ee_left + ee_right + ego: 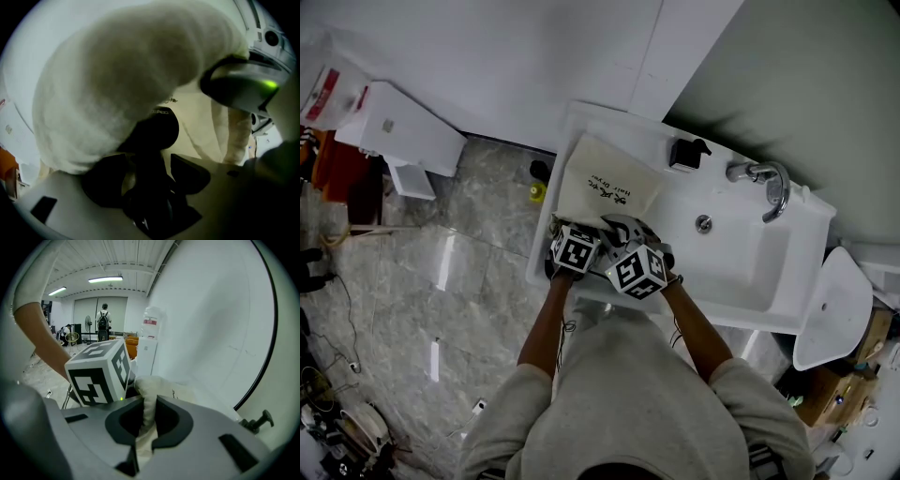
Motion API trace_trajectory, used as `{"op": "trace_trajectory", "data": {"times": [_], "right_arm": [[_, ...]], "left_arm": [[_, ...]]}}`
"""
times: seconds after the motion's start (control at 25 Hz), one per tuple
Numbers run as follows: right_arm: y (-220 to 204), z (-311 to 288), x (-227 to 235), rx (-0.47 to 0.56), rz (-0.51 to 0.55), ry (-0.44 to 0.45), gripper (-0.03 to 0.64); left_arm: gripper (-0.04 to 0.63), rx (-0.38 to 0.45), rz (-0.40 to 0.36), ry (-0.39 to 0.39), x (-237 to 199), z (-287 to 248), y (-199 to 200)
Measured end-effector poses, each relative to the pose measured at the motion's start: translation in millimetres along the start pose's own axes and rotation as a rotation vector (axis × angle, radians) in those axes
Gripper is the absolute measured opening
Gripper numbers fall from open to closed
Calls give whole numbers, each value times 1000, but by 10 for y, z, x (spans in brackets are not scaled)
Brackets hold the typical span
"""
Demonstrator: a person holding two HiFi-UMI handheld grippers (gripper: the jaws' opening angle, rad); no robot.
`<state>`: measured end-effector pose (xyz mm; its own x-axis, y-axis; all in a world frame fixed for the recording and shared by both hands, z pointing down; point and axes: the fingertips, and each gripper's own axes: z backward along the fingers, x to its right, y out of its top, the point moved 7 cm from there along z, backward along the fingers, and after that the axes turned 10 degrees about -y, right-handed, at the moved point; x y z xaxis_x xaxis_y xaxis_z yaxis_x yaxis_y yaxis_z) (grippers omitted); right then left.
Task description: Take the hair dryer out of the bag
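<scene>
Sink counter point(811, 225): right hand-held gripper point(146, 413) clamping bag point(600, 183), left hand-held gripper point(149, 159) gaping around hair dryer point(157, 129) sitting inside, nothing out yet.

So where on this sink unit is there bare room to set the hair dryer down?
Free: the basin, between the bag and the faucet; also the front rim beside the right gripper. Crowded: the left ledge, covered by the bag with the left gripper and right gripper at its mouth; the back ledge holds a black dispenser.
</scene>
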<state>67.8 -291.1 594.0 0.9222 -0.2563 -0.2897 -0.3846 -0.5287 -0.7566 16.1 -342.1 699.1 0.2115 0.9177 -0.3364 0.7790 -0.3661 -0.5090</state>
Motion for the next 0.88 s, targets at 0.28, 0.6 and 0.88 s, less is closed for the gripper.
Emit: {"op": "trace_trajectory", "data": {"times": [0.28, 0.6, 0.88], "right_arm": [[-23, -21, 29, -4, -9, 10, 15], [-58, -22, 65, -6, -20, 14, 14], [-48, -32, 71, -7, -6, 20, 14]], "left_arm": [[282, -7, 1, 18, -9, -10, 17], [238, -27, -8, 47, -4, -27, 34], [214, -31, 21, 16, -27, 5, 54]]}}
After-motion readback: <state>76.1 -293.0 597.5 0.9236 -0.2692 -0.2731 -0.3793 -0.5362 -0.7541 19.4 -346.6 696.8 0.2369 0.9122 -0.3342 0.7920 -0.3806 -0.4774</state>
